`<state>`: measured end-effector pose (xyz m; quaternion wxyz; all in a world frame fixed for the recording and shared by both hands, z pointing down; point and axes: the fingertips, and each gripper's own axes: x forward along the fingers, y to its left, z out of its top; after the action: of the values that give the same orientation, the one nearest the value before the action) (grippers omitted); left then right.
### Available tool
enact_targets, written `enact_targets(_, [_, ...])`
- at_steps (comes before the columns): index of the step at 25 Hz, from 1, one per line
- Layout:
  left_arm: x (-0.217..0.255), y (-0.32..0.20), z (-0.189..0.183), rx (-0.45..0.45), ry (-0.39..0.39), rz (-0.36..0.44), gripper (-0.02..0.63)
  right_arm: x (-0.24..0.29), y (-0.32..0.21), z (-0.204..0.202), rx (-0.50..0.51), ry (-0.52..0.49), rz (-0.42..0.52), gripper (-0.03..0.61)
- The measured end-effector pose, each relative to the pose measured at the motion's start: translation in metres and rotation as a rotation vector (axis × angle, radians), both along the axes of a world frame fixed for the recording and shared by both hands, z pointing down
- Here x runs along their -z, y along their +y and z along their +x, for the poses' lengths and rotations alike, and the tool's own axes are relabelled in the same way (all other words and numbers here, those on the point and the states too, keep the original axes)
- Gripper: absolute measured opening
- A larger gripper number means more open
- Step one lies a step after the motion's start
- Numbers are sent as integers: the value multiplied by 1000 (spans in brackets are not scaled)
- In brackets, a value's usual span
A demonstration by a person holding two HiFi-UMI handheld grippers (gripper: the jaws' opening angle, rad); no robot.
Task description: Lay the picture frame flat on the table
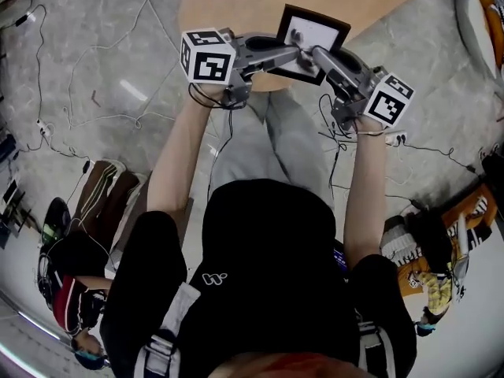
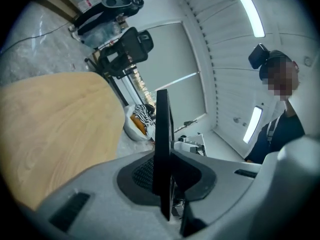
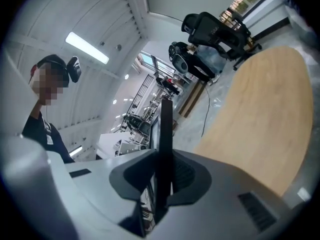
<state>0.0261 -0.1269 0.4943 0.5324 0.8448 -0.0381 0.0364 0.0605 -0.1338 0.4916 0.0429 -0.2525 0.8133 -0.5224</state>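
Note:
A black picture frame (image 1: 313,38) with a pale picture in it hangs over the near edge of the round wooden table (image 1: 236,2), tilted, its face towards the head camera. My left gripper (image 1: 291,54) is shut on its lower left edge and my right gripper (image 1: 318,56) on its lower right edge. In the left gripper view the picture frame (image 2: 162,129) stands edge-on between the dark pads of the left gripper (image 2: 167,181), with the table (image 2: 50,124) to the left. The right gripper view shows the picture frame (image 3: 165,129) edge-on, pinched by the right gripper (image 3: 162,184).
Cables (image 1: 94,93) trail over the grey floor around the table. Bags and clothes (image 1: 87,242) lie at the left, more (image 1: 441,266) at the right. A black office chair (image 2: 125,49) stands beyond the table. The person's legs (image 1: 260,140) are under the table's near edge.

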Motion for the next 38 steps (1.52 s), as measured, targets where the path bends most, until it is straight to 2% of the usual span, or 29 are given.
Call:
enact_targets(6, [-70,9,-5,13,-57,-66,43,-71,9,-5,12,-26,-69,57])
enact_targets(9, [-99,11,-2,14,-89,-93,52,-99,11,-4,19,-77,-97,55])
enact_targets(15, [-119,25,-2,3,-93,-46,64,-118,26,-3,51,-137,-116,49])
enact_targets(19, [-139,23,-16,66,-134,-27,85,-131,23,3,20,-153,-117,47])
enact_targets(25, [-156,22,-48,192,-218,-41,95,-167,10,22,-77,-38,-157,43])
enact_targets(29, [-158,23,-55,242,-208,-53,62,-194,1,21,-87,59,-189,37])
enact_targets(38, [-163,37,-32,197,-206,-68,41,-211,-6,15,-102,67,-220,37])
